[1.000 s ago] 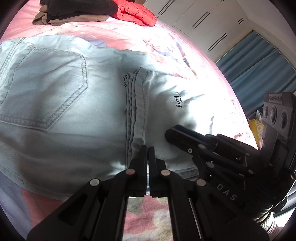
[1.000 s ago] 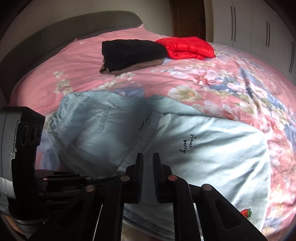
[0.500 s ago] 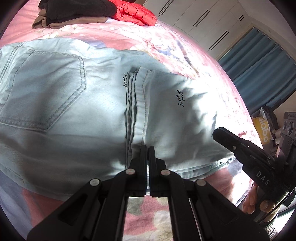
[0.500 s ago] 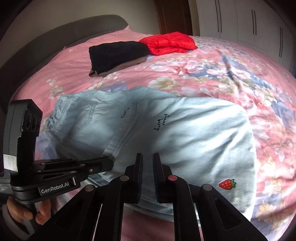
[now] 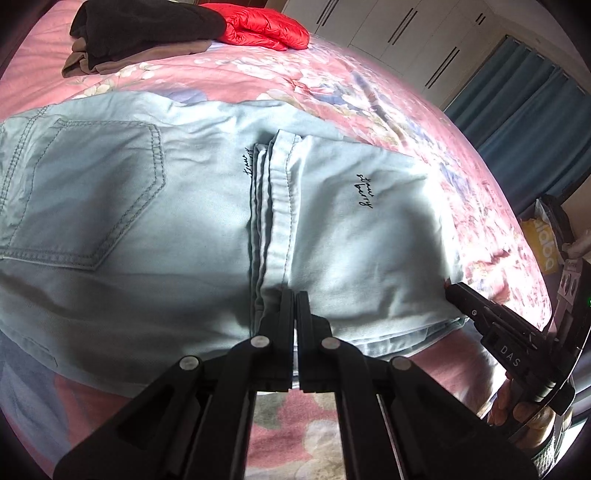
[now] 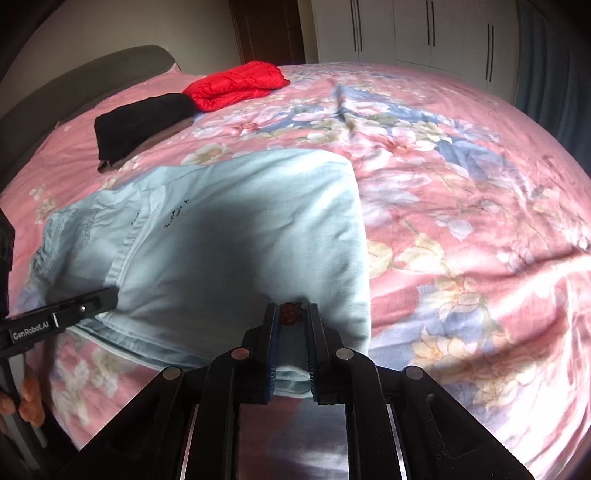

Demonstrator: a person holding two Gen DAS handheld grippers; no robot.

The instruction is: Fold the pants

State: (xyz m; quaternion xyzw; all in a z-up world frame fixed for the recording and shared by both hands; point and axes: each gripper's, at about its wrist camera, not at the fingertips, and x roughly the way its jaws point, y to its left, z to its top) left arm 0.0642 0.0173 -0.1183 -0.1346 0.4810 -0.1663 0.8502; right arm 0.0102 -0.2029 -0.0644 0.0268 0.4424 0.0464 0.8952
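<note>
1. Left tongs [image 5: 294, 295]: jaws pressed fully together, no gap showing. The tips sit at the near end of the stacked leg hems [image 5: 275, 206] of the jeans. Whether any cloth is pinched between the tips cannot be told from either view.
2. Right tongs [image 6: 291, 308]: jaws narrow, with a slim gap between them. The near edge of the folded jeans lies in that gap, with the strawberry patch [image 6: 290, 313] just at the tips. The pads seem to press on the denim, though the contact itself is in shadow.
3. In the left wrist view the right tongs appear at the right edge, tip at the jeans' near right corner, with a hand [image 5: 517, 410] holding the handle.
4. Light blue jeans [image 5: 122, 229]: one pair, lying flat on the bed [image 6: 461, 206], legs folded back over the seat. One back pocket [image 5: 85, 192] faces up. Small black script shows in two places near the hems.
5. Count, other clothes: one black folded garment [image 6: 142, 123] and one red puffer jacket [image 6: 236, 85], touching each other, well apart from the jeans near the headboard.
6. Count, tongs: two. Count, hands seen: two, one per view, each partly visible.
7. Bed cover: pink, floral. White wardrobe doors [image 6: 424, 33] and a blue curtain [image 5: 524, 107] stand behind the bed.
</note>
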